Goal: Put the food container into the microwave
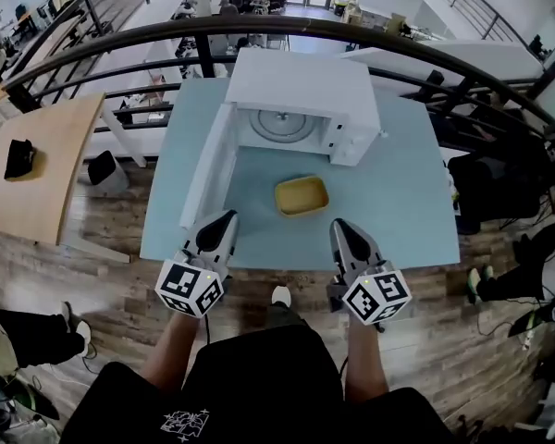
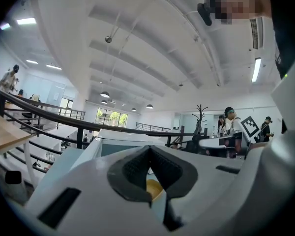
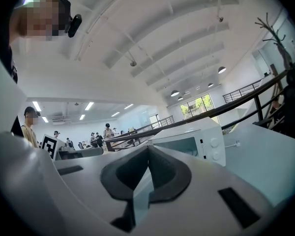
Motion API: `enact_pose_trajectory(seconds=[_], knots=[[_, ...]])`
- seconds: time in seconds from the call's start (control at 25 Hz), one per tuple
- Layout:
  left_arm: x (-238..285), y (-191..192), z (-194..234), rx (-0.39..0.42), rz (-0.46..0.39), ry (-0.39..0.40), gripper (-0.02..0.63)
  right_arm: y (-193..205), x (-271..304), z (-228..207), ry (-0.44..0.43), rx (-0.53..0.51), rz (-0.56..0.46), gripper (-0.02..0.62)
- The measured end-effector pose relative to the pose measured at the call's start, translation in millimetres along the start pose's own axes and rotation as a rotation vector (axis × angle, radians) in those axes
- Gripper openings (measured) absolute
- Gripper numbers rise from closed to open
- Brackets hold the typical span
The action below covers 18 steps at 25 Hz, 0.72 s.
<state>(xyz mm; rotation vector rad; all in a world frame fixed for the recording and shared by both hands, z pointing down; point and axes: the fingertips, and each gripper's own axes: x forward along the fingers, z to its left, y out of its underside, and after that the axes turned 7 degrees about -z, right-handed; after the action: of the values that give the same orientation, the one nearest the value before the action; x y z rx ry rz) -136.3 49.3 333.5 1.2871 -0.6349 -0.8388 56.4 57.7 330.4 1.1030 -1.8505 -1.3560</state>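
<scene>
The yellow food container [image 1: 302,195] sits on the light blue tabletop [image 1: 402,202], just in front of the microwave [image 1: 301,86]. The microwave's door [image 1: 208,169] is swung wide to the left, so the cavity and its glass turntable [image 1: 282,124] are exposed. Nothing holds the container. The left gripper [image 1: 222,225] and the right gripper [image 1: 344,228] hover over the tabletop's near edge, one to each side of the container and apart from it. In each gripper view the jaws are closed tip to tip with nothing between them.

The step in hand looks like the approach and grasp. To do it well, one gripper should part its jaws first, then come down over one wall of the container, with one pad inside the rim and one outside. A firm pinch should keep the shallow dish level on its way to the turntable. The open door crowds the left side, so the right gripper seems the easier choice.
</scene>
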Motion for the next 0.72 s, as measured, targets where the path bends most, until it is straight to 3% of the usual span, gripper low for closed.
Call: enact_pose_trajectory(seconds=[0.32, 0.72], knots=[[73.0, 6.5, 10.0, -0.008, -0.004, -0.055, 0.008, -8.4, 52.5, -60.2, -0.066, 0.024, 0.035, 0.006], [118.0, 20.8, 14.9, -0.004, 0.019, -0.084, 0.008, -2.7, 89.8, -100.1, -0.117, 0.051, 0.074, 0.006]])
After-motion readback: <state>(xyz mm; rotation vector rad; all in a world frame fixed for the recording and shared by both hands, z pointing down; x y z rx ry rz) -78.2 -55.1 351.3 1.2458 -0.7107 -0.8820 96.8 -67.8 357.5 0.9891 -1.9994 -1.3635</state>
